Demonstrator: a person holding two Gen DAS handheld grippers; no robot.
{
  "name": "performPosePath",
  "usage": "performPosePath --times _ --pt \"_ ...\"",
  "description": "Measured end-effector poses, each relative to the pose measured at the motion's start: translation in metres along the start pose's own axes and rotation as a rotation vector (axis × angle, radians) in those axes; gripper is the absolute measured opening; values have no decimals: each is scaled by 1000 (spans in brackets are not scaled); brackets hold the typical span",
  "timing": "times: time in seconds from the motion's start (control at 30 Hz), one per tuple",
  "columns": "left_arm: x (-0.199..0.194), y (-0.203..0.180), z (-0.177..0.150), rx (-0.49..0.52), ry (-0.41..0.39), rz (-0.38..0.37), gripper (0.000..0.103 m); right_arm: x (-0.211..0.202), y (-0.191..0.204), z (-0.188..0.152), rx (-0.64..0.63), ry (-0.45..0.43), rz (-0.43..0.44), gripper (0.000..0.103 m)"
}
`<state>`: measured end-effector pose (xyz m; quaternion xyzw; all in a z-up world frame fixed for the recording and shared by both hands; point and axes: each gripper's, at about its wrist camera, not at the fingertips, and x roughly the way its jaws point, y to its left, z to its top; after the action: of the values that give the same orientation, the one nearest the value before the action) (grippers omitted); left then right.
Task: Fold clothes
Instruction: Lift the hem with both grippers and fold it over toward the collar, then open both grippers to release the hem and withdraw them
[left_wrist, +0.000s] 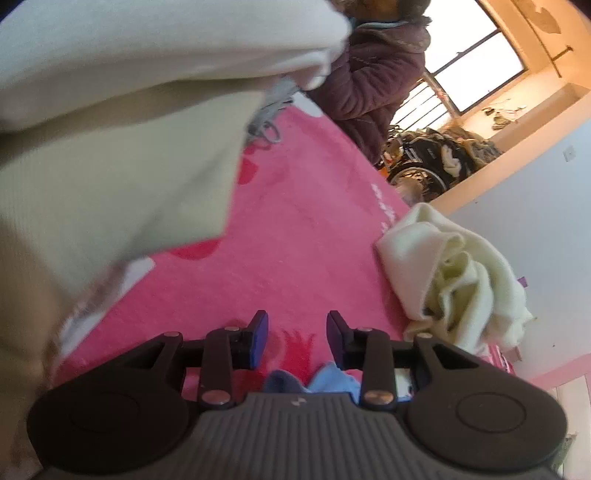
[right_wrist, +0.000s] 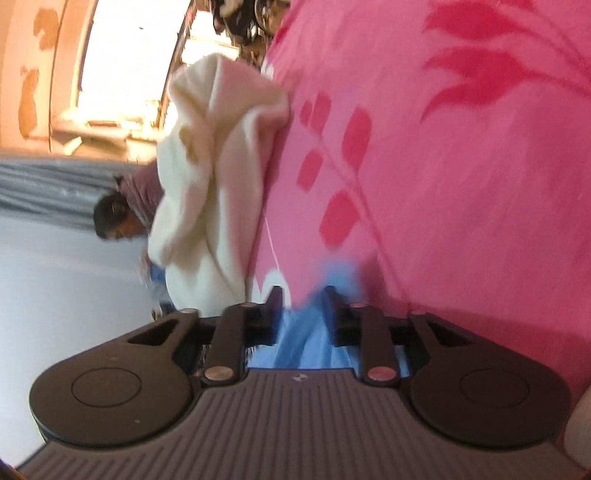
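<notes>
Left gripper (left_wrist: 297, 338): jaws parted, nothing held, above the pink blanket (left_wrist: 295, 229). Right gripper (right_wrist: 303, 317): blue cloth (right_wrist: 306, 339) seen between its fingers; whether it is clamped cannot be told. Cream garment (left_wrist: 454, 273) lies crumpled on the blanket's edge.

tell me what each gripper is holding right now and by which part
Left gripper: open, holding nothing. Right gripper: blue cloth sits between its fingers; whether it is clamped, and where, cannot be told.

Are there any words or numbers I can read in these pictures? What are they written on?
No text can be read anywhere.
White marks along the edge of the pink blanket: lettering perhaps, too blurred and stretched to read.
Small pale emblem on the left gripper body: a logo shape, not letters.
Same emblem on the right gripper body: not readable.
</notes>
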<state>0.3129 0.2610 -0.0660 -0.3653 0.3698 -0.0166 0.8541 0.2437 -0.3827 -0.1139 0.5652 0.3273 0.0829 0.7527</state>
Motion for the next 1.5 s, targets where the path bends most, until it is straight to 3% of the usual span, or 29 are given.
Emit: performPosePath --times 0.1,0.23,0.33,0.37,0.43,0.5,0.57,0.7,0.83,0.93,1.03,1.13,1.3,1.43,1.5 --pt "-22 -16 -17 134 -33 14 38 -13 5 1 -32 -42 12 36" --pt "-59 -50 -63 492 -69 43 49 -41 28 -7 -154 -170 2 36" --pt "-81 -76 -99 781 -76 62 53 -44 58 -25 -336 -145 -2 36" --pt "-79 -84 -116 909 -75 86 52 -35 74 -38 -449 -72 -7 35" --pt "-71 -100 -148 1143 -78 139 38 -10 105 -71 -695 102 -19 33" --pt "-52 -104 -159 1194 -6 142 23 21 125 -108 -897 230 -63 25" --pt "-33 -108 -170 1240 67 143 20 53 135 -137 -1011 334 -106 20" --pt "-14 -104 -157 1207 116 131 20 110 130 -161 -1047 476 -220 12" --pt "1 -106 -138 1180 154 105 26 131 136 -159 -1063 460 -238 9" --pt "21 -112 -133 1237 142 116 33 140 137 -154 -1055 430 -247 8" --pt "32 -118 -126 1258 100 145 40 148 140 -152 -1084 360 -259 8" --pt "47 -120 -112 1216 58 177 47 158 137 -145 -1056 269 -269 8" --pt "60 -116 -87 1044 -60 232 50 153 132 -129 -1003 107 -267 12" --pt "42 -110 -70 892 -193 312 50 129 133 -99 -887 -43 -250 12" --pt "24 -107 -67 877 -201 315 50 110 131 -80 -813 -107 -256 12"
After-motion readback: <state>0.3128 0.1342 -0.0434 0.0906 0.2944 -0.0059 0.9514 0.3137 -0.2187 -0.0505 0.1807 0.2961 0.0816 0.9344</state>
